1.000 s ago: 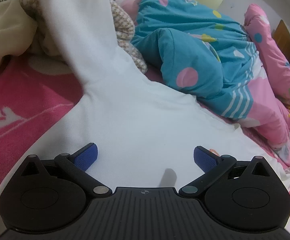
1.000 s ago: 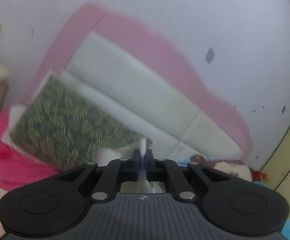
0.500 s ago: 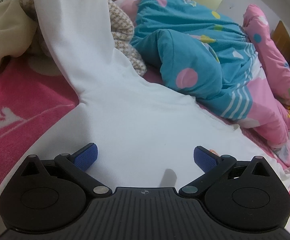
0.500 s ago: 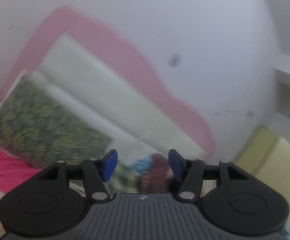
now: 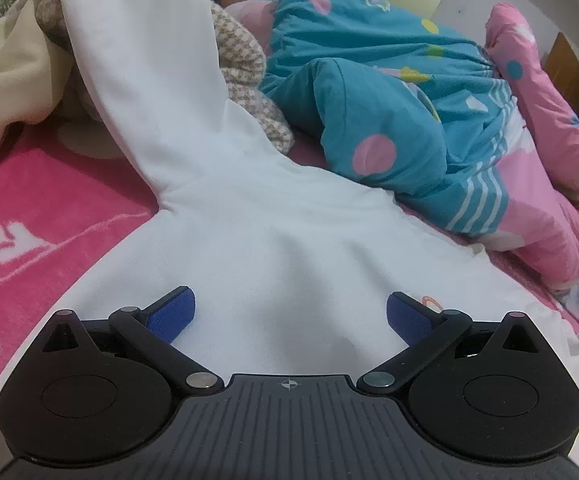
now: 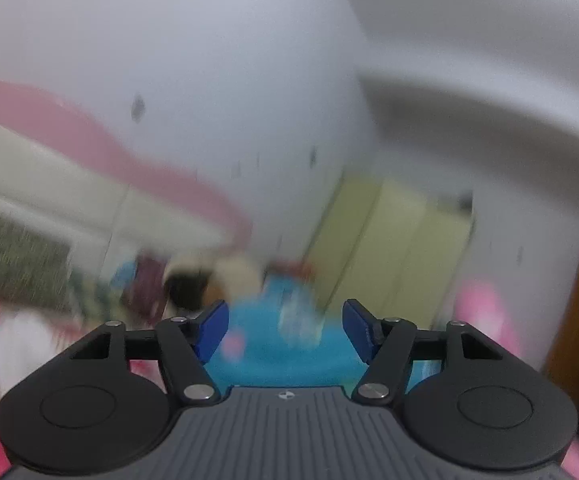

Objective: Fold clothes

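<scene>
On the pink bedspread (image 5: 29, 200) a white garment (image 5: 273, 240) lies spread out, its broad body flat in front of the left gripper (image 5: 289, 314) and one long sleeve (image 5: 141, 64) running up and away over a heap of beige and checked clothes (image 5: 9, 80). That sleeve is not yet laid across the body, and no crease or fold shows anywhere in the fabric, so the folding looks barely begun. The left gripper hovers just over the near part of the garment with its blue pads (image 5: 171, 314) wide apart and nothing between them. The right gripper (image 6: 285, 330) points out level across the room toward a pale wall and yellow-green cupboard doors (image 6: 389, 240), in a heavily blurred view; its jaws have just been opening, and they stand apart and empty, with only a turquoise spotted quilt (image 6: 289, 320) behind them. Left to do, by my reading: bring the sleeve in, then fold the body over itself. A person lies under the quilt (image 5: 389, 92) just beside the garment.
</scene>
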`<state>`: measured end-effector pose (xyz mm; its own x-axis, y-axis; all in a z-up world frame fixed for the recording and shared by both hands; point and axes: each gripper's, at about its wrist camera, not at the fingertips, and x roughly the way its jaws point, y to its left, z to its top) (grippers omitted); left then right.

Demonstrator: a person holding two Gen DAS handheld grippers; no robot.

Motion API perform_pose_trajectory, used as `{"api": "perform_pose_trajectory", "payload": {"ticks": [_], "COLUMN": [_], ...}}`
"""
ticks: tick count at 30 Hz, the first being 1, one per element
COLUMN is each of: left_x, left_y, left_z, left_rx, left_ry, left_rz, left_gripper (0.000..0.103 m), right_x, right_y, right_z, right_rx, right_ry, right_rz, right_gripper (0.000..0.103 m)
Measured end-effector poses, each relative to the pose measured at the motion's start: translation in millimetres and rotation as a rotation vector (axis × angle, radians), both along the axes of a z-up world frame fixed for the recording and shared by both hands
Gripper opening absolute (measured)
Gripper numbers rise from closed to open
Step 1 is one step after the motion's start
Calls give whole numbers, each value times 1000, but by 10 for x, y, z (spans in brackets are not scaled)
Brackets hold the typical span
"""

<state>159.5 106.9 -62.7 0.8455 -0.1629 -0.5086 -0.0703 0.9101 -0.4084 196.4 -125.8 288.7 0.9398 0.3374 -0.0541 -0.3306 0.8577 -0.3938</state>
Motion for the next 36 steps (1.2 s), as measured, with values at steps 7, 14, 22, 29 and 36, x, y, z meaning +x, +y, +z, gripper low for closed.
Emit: {"api": "perform_pose_trajectory", "payload": {"ticks": [7, 14, 22, 29, 36], "left_x": [1, -1, -9, -1, 2], "left_y": [-7, 3, 29, 41, 40], "left_z": [-1, -8, -14, -10, -19], "left_rx": [9, 1, -19, -29, -25], "left_ry": [3, -2, -8, -1, -8], "left_rz": [1, -2, -6, -9, -6], "left_gripper": [103, 103, 103, 103, 103], "right_x": [956, 2031, 2591, 1815, 2324], "right_y": [233, 826, 1010, 1021, 1648], "right_z": [-1989, -3280, -3274, -2927, -3373], "right_rx": [41, 7, 143, 21, 25], "right_ry": [615, 839, 807, 871, 853], "right_rz": [15, -72, -170, 89, 42], "right_gripper": [17, 9, 5, 6, 0]}}
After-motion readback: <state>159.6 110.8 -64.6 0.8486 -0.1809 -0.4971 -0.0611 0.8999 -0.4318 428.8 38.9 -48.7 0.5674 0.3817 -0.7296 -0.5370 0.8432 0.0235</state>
